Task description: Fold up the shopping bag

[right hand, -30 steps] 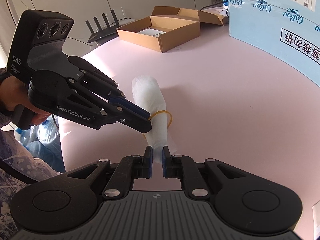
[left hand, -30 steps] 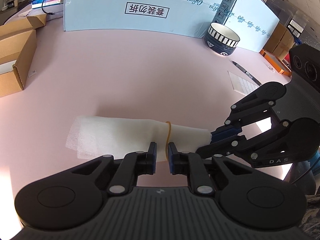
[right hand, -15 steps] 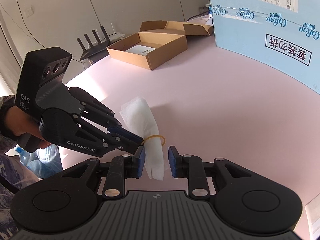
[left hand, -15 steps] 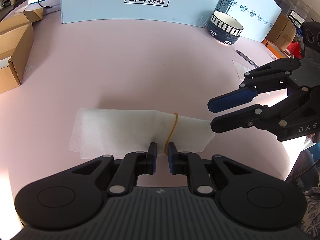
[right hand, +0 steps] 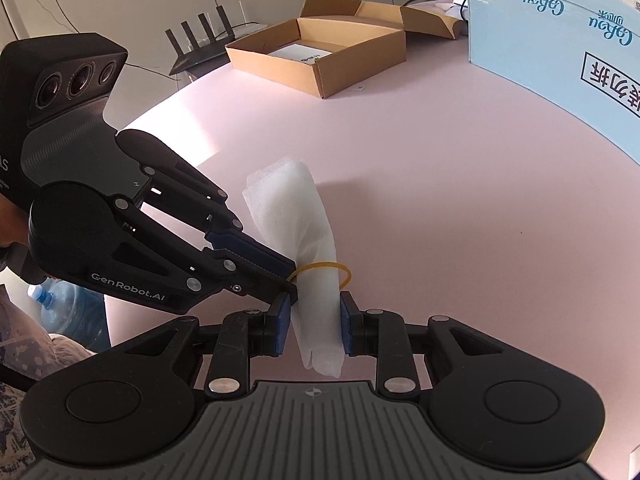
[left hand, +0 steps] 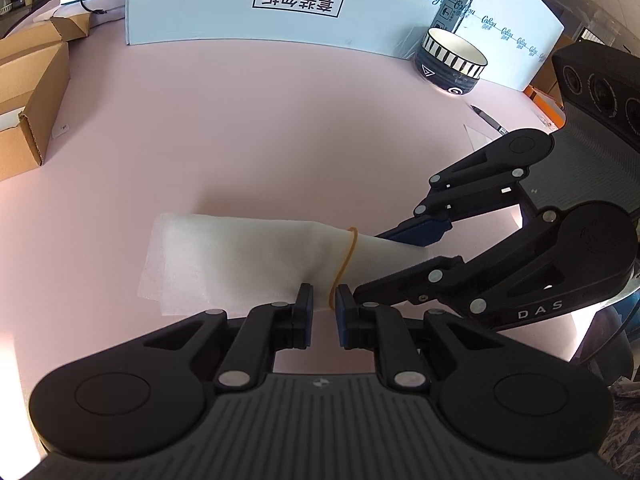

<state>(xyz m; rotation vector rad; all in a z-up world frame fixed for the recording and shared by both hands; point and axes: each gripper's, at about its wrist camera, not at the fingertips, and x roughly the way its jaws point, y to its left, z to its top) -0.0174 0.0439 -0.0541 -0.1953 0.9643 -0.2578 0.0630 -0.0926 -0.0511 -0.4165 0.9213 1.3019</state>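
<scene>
The shopping bag (left hand: pixel 248 256), white & translucent, is already rolled into a tight bundle lying on the pink bench (left hand: pixel 240 128), w/ a yellow rubber band (left hand: pixel 345 265) looped round it nearer the narrow end. Folding looks essentially done; what's left, by my read, is seating the band snug & letting go. Left gripper (left hand: pixel 323 308) at 6 o'clock in its own view: fingers nearly together, pinched on the rubber band at the bundle's near edge. Right gripper (right hand: pixel 312 322) straddles the narrow end, fingers apart, pads not clearly pressing on it. Left view alone shows a striped bowl (left hand: pixel 452 65) at 1 o'clock & a pen beyond it; right view alone shows open cardboard boxes (right hand: pixel 320 54) at 12, a router, & the band's slack loop standing off the far side.
</scene>
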